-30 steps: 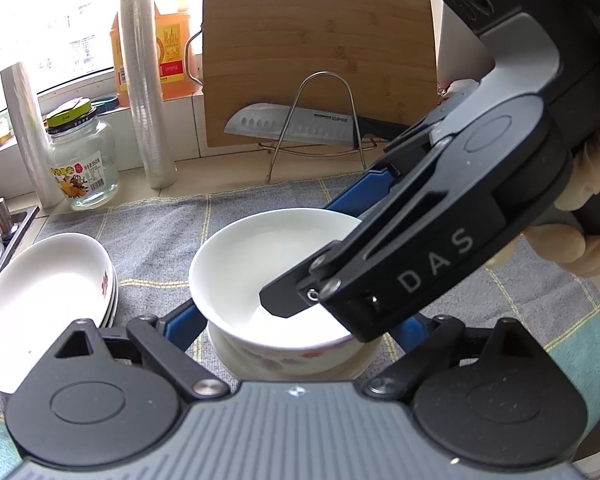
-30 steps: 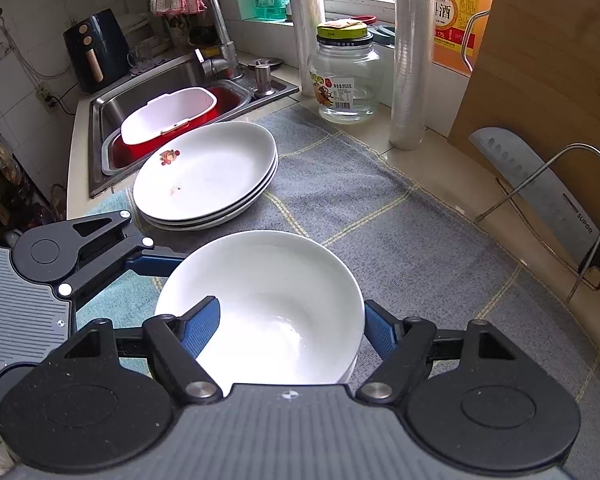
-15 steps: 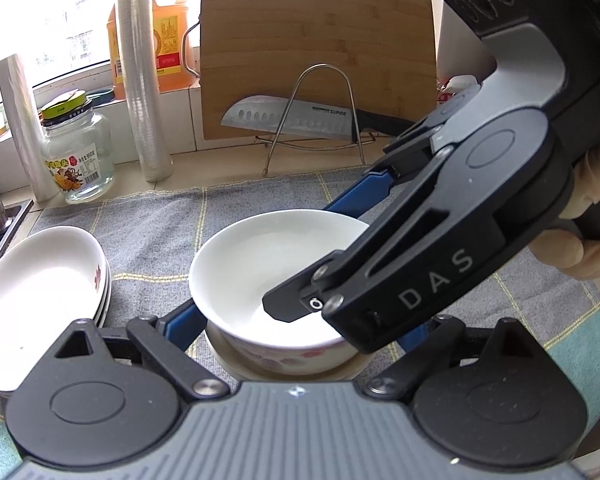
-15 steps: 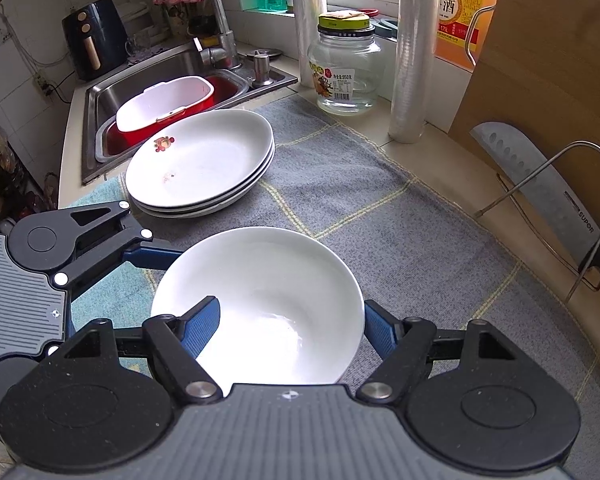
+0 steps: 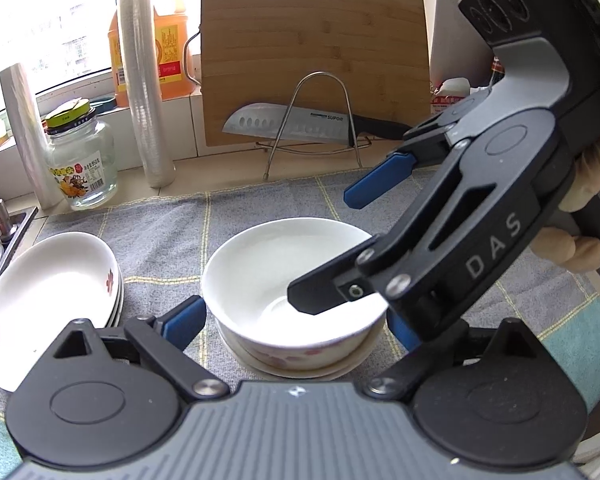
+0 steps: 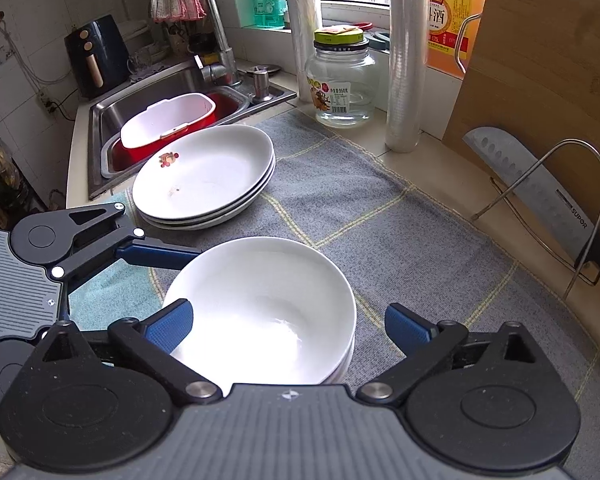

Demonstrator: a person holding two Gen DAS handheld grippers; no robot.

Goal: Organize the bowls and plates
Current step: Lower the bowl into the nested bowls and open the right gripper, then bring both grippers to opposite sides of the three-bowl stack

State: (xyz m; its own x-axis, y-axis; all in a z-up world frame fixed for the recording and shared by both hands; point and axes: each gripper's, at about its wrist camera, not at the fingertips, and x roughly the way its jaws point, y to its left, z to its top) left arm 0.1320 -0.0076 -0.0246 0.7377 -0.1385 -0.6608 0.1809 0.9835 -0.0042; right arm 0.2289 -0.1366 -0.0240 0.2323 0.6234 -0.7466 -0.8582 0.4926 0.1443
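At center frame a white bowl (image 6: 260, 312) sits nested on other bowls. Both tongs (blue-tipped) are opening around it: the right gripper (image 6: 288, 326) and left gripper (image 5: 296, 320) press nothing.

Beige countertop (image 6: 440, 184) carries grey checked cloth (image 6: 340, 208) with yellow lines across its middle. On cloth: stack of white bowls (image 6: 268, 304) at 6 o'clock, stack of white plates (image 6: 208, 176) at 10 o'clock from bowls, well apart. Off cloth, on bare counter: glass jar (image 6: 342, 80) and film roll (image 6: 406, 60) at 12 o'clock, wire rack (image 6: 540, 208) with knife at 3 o'clock.
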